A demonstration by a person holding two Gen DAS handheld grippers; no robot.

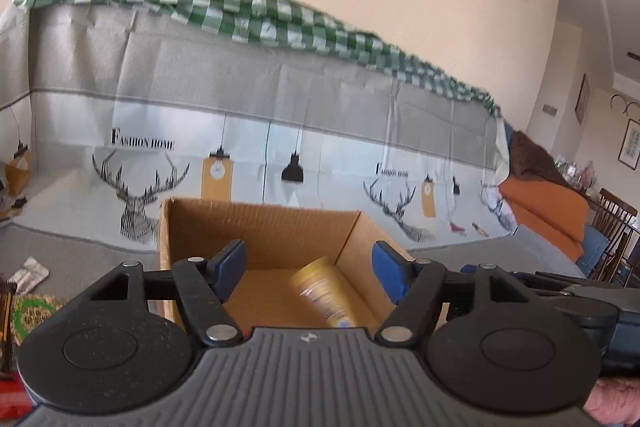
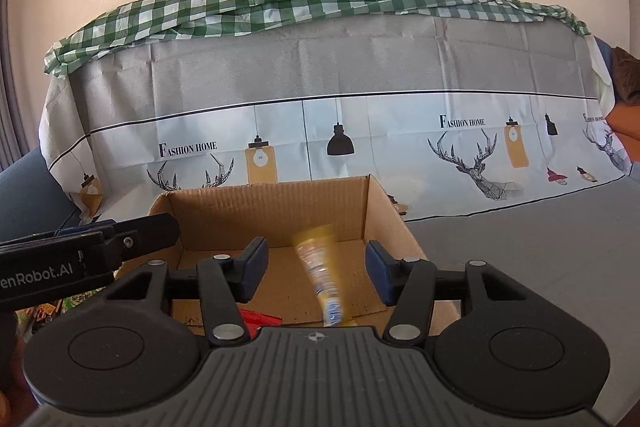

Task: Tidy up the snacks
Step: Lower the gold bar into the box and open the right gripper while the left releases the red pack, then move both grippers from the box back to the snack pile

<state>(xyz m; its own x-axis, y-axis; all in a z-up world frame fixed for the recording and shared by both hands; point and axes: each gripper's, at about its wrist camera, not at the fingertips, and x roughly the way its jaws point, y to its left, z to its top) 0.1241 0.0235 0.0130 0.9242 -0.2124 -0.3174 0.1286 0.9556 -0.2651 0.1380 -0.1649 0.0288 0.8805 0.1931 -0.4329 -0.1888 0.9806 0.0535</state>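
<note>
Looking into the box in the middle of the frame, a yellow snack lies blurry inside, beside a red pack at the lower left. Both claws are wide open and hold nothing — left claw, right claw. More packs wait at the far left, so the job looks partly done.

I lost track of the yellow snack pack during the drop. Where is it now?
In both wrist views the yellow snack pack is blurred inside the cardboard box, right of a red item on the box floor.
</note>
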